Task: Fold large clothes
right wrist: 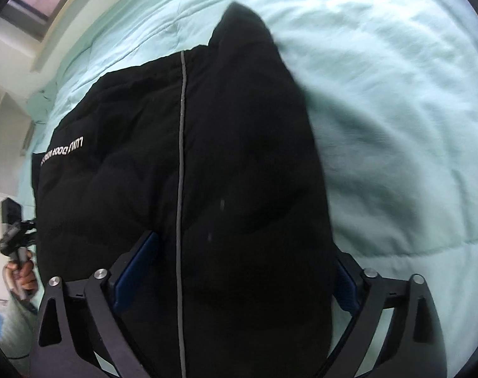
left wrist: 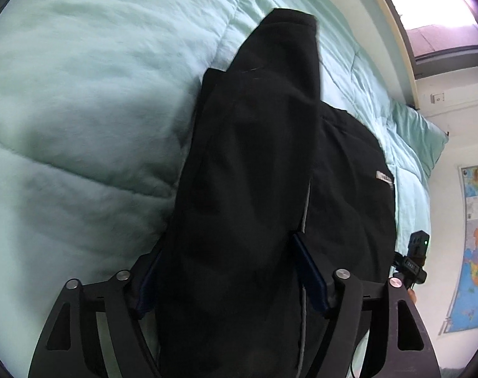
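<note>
Left wrist view: my left gripper is clamping a thick bunch of the black jacket, blue pads pressing in from both sides, tongs held fairly wide by the bulk. The jacket is filling the centre of the frame and lying on the mint duvet, a sleeve or folded flap running to the upper middle. Right wrist view: my right gripper is doing the same, tongs wide around a fat fold of the jacket, grey zipper line running top to bottom.

I judge I'm mid-fold, carrying an edge over. To do it well I'm keeping both grippers level and moving together, so the padded layer lands flat and square on the body, no twisting, letting go only once it's resting on the duvet.

View differences: the right wrist is showing the white lettering at middle left and the left gripper in the person's hand at lower left. The left wrist is showing a wall map at right, a window upper right, the right gripper at lower right; the lettering is only a sliver there.
</note>
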Action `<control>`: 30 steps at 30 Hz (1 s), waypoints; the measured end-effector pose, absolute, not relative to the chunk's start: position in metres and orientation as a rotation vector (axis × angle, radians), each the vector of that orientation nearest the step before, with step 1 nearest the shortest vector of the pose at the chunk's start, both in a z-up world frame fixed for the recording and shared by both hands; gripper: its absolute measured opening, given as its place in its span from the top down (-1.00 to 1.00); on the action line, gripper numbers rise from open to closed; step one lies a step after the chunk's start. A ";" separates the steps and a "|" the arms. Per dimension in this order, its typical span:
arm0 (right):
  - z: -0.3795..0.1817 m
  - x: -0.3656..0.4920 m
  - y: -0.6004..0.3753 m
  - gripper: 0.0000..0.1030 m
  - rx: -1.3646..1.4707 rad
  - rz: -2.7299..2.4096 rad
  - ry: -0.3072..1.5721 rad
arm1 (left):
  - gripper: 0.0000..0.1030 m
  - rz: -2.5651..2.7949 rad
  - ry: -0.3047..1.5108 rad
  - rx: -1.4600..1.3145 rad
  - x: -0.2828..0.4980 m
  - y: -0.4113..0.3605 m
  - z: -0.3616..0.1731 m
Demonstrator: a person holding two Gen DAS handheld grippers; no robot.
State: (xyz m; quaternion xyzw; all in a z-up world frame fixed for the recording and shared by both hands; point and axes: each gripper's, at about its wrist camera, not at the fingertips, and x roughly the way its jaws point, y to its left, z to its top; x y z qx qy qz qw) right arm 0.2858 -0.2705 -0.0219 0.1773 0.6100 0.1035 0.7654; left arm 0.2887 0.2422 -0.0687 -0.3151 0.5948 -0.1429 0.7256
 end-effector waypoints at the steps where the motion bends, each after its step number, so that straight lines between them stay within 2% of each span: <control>1: -0.028 0.290 -0.273 -0.94 0.425 0.243 1.331 | -0.53 -0.319 1.312 -0.703 0.290 0.241 -0.071; 5: -0.039 0.300 -0.276 -0.96 0.497 0.276 1.320 | -0.53 -0.328 1.305 -0.745 0.292 0.240 -0.077; 6: -0.037 0.299 -0.275 -0.93 0.499 0.283 1.304 | -0.48 -0.327 1.297 -0.737 0.292 0.240 -0.075; 7: -0.035 0.299 -0.274 -0.74 0.500 0.296 1.292 | -0.33 -0.342 1.275 -0.716 0.291 0.237 -0.071; 8: -0.030 0.297 -0.272 -0.51 0.506 0.323 1.270 | -0.09 -0.356 1.254 -0.690 0.289 0.234 -0.064; 9: -0.025 0.294 -0.271 -0.43 0.490 0.330 1.259 | 0.08 -0.360 1.237 -0.666 0.286 0.232 -0.057; 11: -0.017 0.291 -0.266 -0.25 0.441 0.349 1.248 | 0.16 -0.378 1.213 -0.651 0.287 0.233 -0.050; 13: -0.017 0.293 -0.263 -0.25 0.421 0.360 1.258 | 0.16 -0.387 1.224 -0.657 0.289 0.233 -0.050; 14: -0.019 0.298 -0.265 -0.31 0.436 0.370 1.271 | 0.11 -0.391 1.238 -0.667 0.293 0.234 -0.054; 15: -0.024 0.304 -0.267 -0.35 0.469 0.383 1.289 | -0.02 -0.391 1.253 -0.690 0.297 0.235 -0.058; 17: -0.035 0.319 -0.267 -0.54 0.537 0.403 1.316 | -0.13 -0.398 1.274 -0.790 0.303 0.238 -0.073; 19: -0.042 0.323 -0.271 -0.54 0.589 0.395 1.325 | -0.15 -0.392 1.265 -0.812 0.302 0.237 -0.077; 20: -0.040 0.320 -0.273 -0.54 0.599 0.381 1.321 | -0.05 -0.376 1.249 -0.780 0.300 0.234 -0.071; 21: -0.033 0.316 -0.272 -0.49 0.588 0.370 1.309 | 0.17 -0.370 1.230 -0.759 0.295 0.232 -0.065; 23: -0.016 0.308 -0.268 -0.01 0.542 0.364 1.273 | 0.40 -0.381 1.162 -0.758 0.281 0.232 -0.043; 25: 0.004 0.297 -0.264 0.25 0.511 0.363 1.231 | 0.48 -0.402 1.111 -0.785 0.269 0.233 -0.024; 30: 0.067 0.252 -0.250 0.43 0.467 0.398 1.122 | 0.54 -0.481 0.992 -0.751 0.225 0.216 0.046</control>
